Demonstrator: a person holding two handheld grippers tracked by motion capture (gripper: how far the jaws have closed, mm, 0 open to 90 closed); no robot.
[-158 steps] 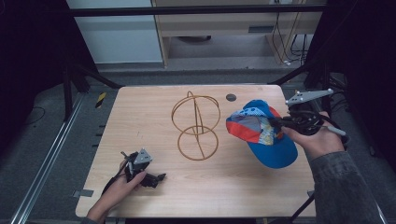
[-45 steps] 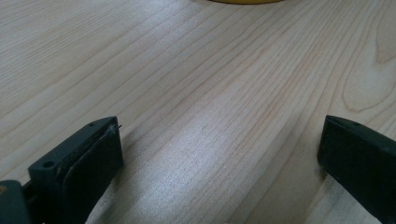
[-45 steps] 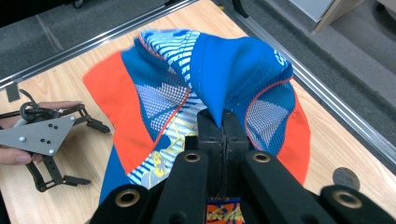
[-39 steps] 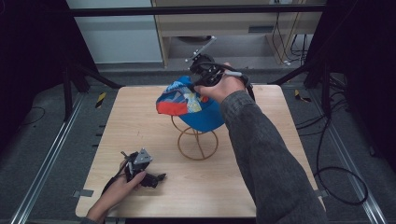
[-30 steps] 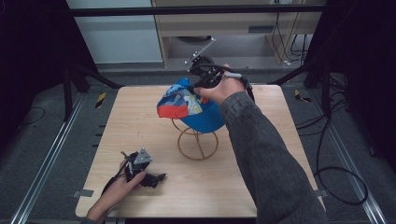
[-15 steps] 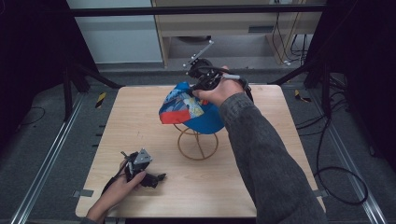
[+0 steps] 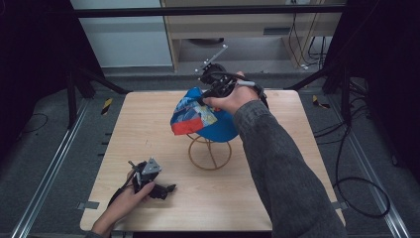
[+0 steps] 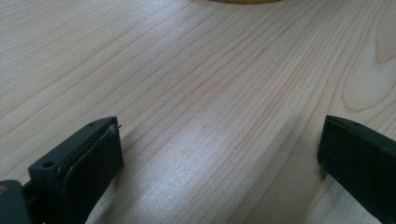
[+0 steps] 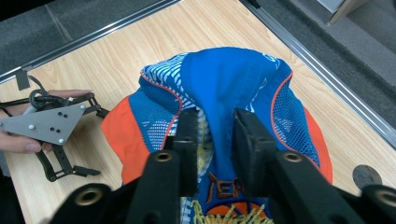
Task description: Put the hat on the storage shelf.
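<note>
The blue and orange cap is being supported on top of the gold wire stand, which is standing near the middle of the desk. The right tongs are being held over the cap's back, above the stand; their jaws have just been opening, and a fold of blue fabric is lying between them with a narrow gap, apparently no longer pinched. The left tongs are being rested on the desk, well apart from the stand toward the near left corner, jaws standing wide and empty.

The cap is being judged light, soft and collapsible: mesh panels and cloth crown are yielding and folding under pressure. The stiffer brim or the crown seam is being recommended as the gripping point. Fragility is being rated low; toppling of the light stand is being noted as the main hazard.
</note>
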